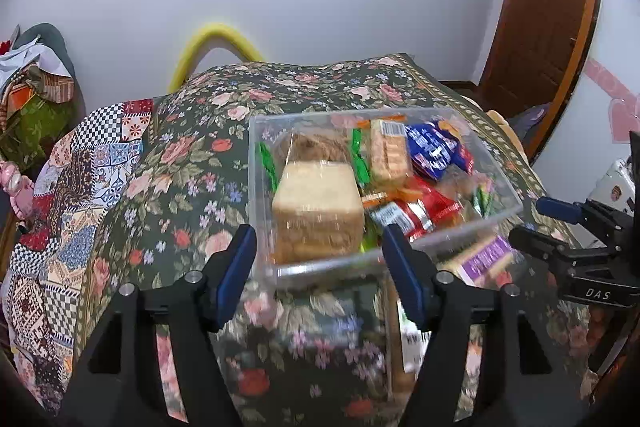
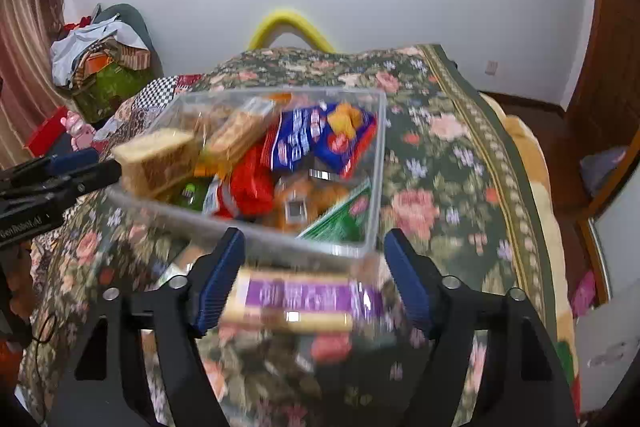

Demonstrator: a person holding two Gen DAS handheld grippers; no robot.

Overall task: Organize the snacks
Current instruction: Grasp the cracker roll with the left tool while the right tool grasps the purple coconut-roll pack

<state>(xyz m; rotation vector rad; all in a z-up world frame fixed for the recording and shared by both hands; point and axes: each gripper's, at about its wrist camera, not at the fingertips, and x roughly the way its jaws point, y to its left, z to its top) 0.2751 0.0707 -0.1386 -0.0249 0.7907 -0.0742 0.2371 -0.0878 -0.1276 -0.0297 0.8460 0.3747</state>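
Observation:
A clear plastic box [image 1: 264, 163] [image 2: 376, 187] full of snacks stands on the floral cloth. A wrapped bread block [image 1: 318, 211] [image 2: 156, 159] leans at its near corner, with blue [image 1: 436, 147] [image 2: 320, 139], red and green packets behind. My left gripper [image 1: 320, 259] is open and empty just in front of the box. My right gripper [image 2: 314, 267] is open with a purple-labelled cracker pack [image 2: 296, 299] [image 1: 480, 259] lying on the cloth between its fingers, untouched.
The cloth-covered surface [image 2: 440, 147] slopes off at the right edge. A patchwork cloth [image 1: 80, 187] lies to the left. A white packet [image 1: 412, 339] lies near the left gripper's right finger. A pile of bags [image 2: 104, 67] stands at far left.

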